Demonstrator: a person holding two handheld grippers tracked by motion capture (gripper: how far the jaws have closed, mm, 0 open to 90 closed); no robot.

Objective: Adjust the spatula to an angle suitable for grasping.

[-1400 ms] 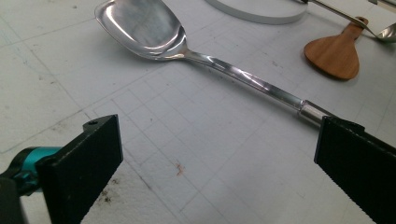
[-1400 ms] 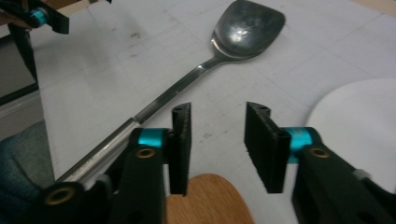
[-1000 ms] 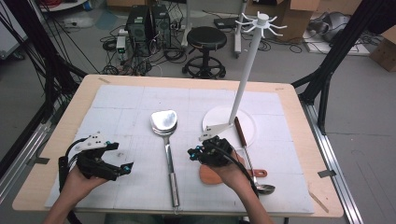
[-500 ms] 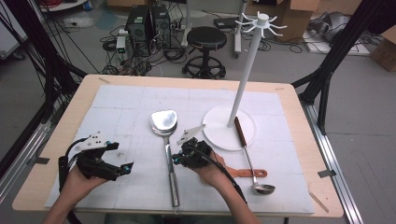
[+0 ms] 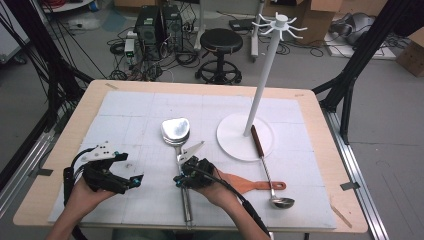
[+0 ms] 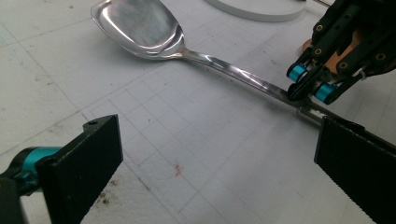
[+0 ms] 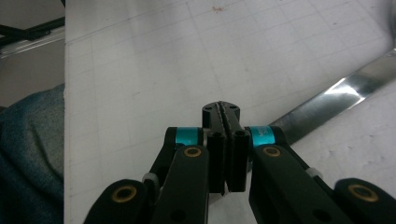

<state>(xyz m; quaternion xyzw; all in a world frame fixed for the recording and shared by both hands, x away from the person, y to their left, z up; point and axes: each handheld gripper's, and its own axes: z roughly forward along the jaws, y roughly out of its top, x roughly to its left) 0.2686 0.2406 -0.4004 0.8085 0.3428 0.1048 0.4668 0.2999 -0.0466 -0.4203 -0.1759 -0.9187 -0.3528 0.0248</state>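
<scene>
I see the steel spatula [image 5: 181, 160] lying flat on the white gridded mat, just left of the high view's centre, its broad shiny blade toward the top of the frame and its long flat handle running down toward the lower edge. In the left gripper view it [image 6: 187, 51] crosses from upper left to right, polished and reflective.

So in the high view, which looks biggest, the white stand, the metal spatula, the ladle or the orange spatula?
1. White stand, by far.
2. Metal spatula and ladle: they look about equally long, so I can't rank them.
3. Orange spatula, partly hidden by the hand.
</scene>
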